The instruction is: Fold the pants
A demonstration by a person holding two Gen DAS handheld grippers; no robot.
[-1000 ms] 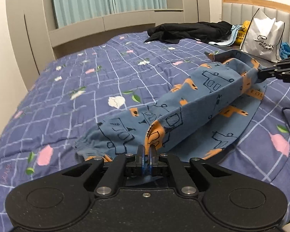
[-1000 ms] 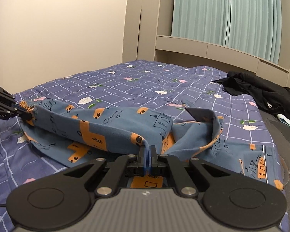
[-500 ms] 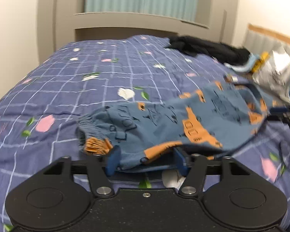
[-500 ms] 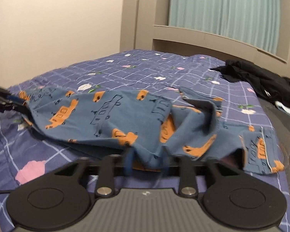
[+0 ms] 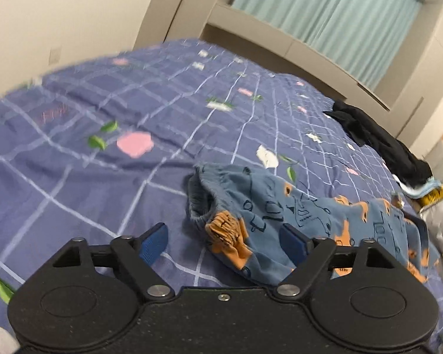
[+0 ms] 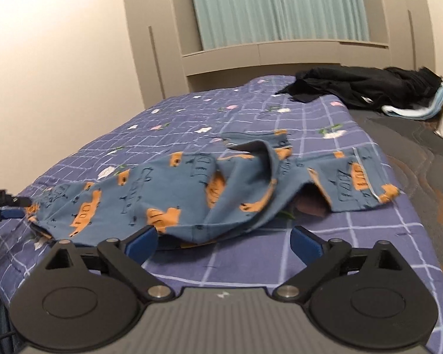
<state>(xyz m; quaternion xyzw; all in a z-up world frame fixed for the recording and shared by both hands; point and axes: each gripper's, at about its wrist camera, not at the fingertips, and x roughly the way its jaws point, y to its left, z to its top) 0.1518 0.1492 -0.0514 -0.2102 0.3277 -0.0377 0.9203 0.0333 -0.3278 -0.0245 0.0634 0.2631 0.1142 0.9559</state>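
Both jaws now stand wide apart and hold nothing; a second ago each was pinched shut on a fold of the pants [image 5: 310, 218]. We have let go, so the left gripper [image 5: 224, 243] and right gripper [image 6: 223, 240] sit just short of the cloth, which lies slack on the bedspread [image 5: 103, 177]. We judge one fold laid, rumpled, needing smoothing. Our left view shows the gathered orange cuff [image 5: 229, 231]; our right view alone shows the waist end [image 6: 357, 177] lying open and the black clothes [image 6: 366, 88] beyond.
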